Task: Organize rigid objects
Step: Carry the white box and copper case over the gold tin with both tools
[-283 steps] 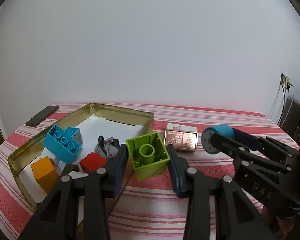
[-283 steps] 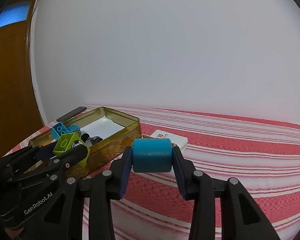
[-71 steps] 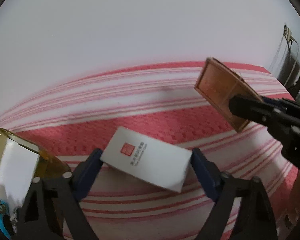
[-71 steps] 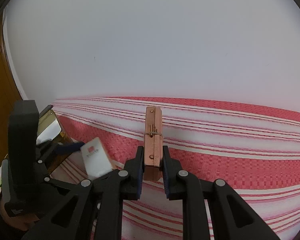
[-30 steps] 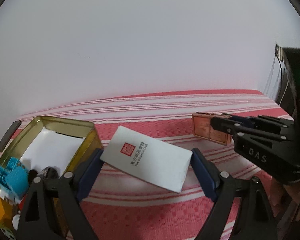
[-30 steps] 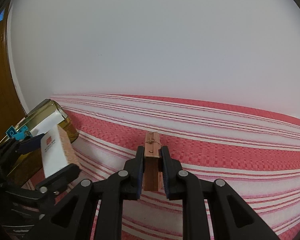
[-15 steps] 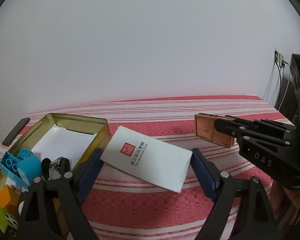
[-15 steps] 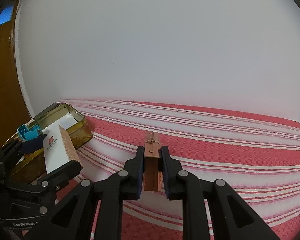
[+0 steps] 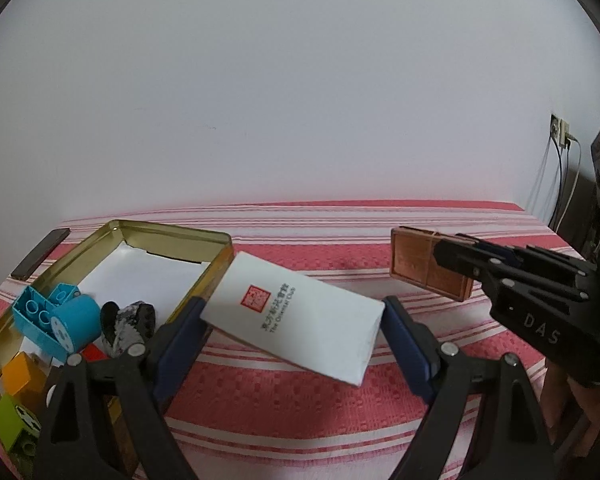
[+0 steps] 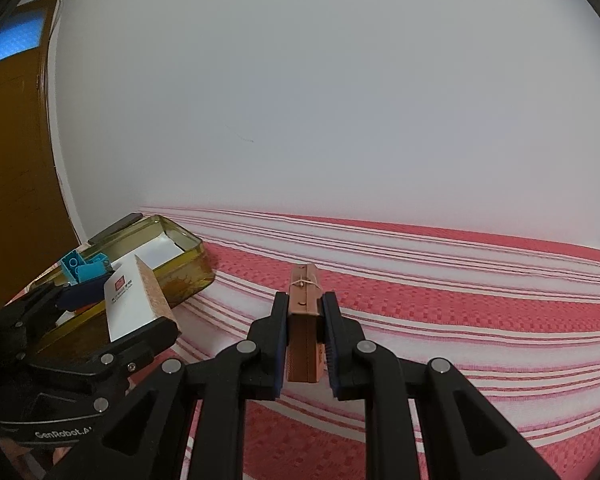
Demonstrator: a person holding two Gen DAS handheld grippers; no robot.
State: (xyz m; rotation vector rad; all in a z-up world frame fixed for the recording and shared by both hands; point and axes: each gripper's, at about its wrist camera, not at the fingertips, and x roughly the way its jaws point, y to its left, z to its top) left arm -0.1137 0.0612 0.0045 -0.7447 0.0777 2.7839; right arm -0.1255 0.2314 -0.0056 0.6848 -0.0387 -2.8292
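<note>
Both tongs have swung back toward the gold rectangular tin (image 9: 172, 236) at left, the left tongs (image 9: 292, 322) pinching the flat white cardboard box (image 9: 296, 314) lengthwise nearest it, the right tongs (image 10: 305, 320) clamping the thin copper-coloured case (image 10: 304, 300).

The red-and-white striped cloth (image 9: 300, 384) spreads beneath and ahead of your left gripper (image 9: 292, 312), running back to a plain white wall (image 9: 284, 100). Far ahead and to its left, a flat dark slab (image 9: 40, 254) lies on the cloth. High to its right, a wall socket (image 9: 559, 130) carries hanging cables (image 9: 556, 184). Left of your right gripper (image 10: 305, 304) stands a brown wooden door (image 10: 16, 152).
</note>
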